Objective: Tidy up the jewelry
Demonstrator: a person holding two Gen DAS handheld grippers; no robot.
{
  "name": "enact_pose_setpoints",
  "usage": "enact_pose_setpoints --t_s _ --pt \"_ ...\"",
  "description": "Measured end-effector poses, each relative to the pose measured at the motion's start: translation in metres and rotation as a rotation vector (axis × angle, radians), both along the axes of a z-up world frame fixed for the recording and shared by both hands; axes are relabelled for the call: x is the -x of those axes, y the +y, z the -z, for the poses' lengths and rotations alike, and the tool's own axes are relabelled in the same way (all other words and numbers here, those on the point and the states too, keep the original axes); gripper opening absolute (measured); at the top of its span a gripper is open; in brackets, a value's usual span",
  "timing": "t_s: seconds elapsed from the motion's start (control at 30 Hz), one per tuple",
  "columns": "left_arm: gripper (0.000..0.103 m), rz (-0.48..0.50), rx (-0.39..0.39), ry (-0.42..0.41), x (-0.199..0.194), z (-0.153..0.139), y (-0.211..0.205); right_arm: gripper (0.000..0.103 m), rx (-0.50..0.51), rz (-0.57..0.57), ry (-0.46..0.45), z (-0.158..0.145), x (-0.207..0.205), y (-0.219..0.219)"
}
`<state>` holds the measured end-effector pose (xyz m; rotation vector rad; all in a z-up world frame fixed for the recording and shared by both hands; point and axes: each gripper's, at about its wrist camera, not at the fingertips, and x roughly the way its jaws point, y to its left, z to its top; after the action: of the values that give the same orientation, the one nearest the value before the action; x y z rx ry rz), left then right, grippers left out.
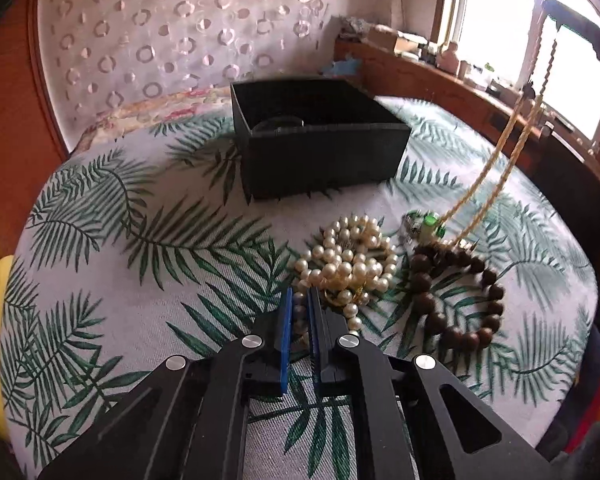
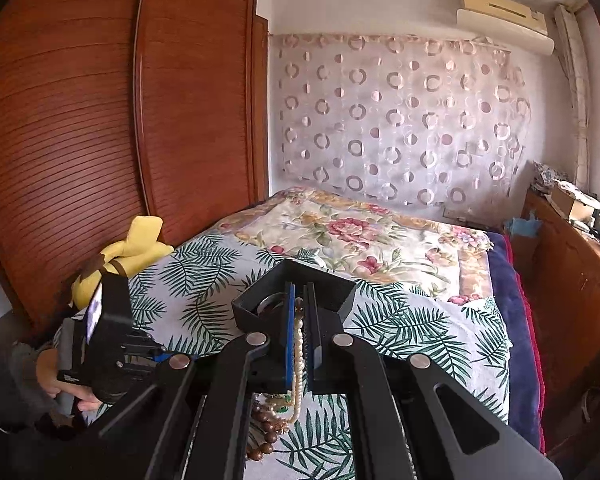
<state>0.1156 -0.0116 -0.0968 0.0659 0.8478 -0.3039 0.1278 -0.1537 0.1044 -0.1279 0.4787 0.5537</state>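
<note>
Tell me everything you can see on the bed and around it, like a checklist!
Surface: bed cover with green leaf print.
Job's things: pearl necklace heaped beside brown bead bracelet; gold chain lifted taut; black box open, something round inside.
Clutter: small green-capped item; yellow plush toy.
Grippers: left gripper closed on a pearl strand; right gripper clamping the gold chain.
Cables: nothing seen.
Surroundings: wooden wardrobe, circle-pattern curtain, air conditioner, window.
</note>
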Motion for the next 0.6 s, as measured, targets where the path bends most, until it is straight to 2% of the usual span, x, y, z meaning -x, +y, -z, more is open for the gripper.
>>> enact_pose_setpoints --t_s 0.13,0.27,0.43,0.6 --pt "0.006 0.005 0.066 -0.063 0.007 -0.03 0.008 0.005 0.001 -0.006 -0.003 -0.004 0.0 0.002" --pt "0.006 0.027 0.098 -0.144 0.014 -0.069 0.006 0.005 -0.002 -0.017 -0.01 -0.01 0.001 0.006" --pt "0.006 0.055 0.107 -0.228 0.017 -0.11 -0.002 0.005 -0.008 -0.032 -0.023 -0.02 0.0 0.01" --pt "0.006 0.064 0.087 -0.291 0.012 -0.14 -0.011 0.005 -0.015 -0.043 -0.042 -0.036 -0.006 0.015"
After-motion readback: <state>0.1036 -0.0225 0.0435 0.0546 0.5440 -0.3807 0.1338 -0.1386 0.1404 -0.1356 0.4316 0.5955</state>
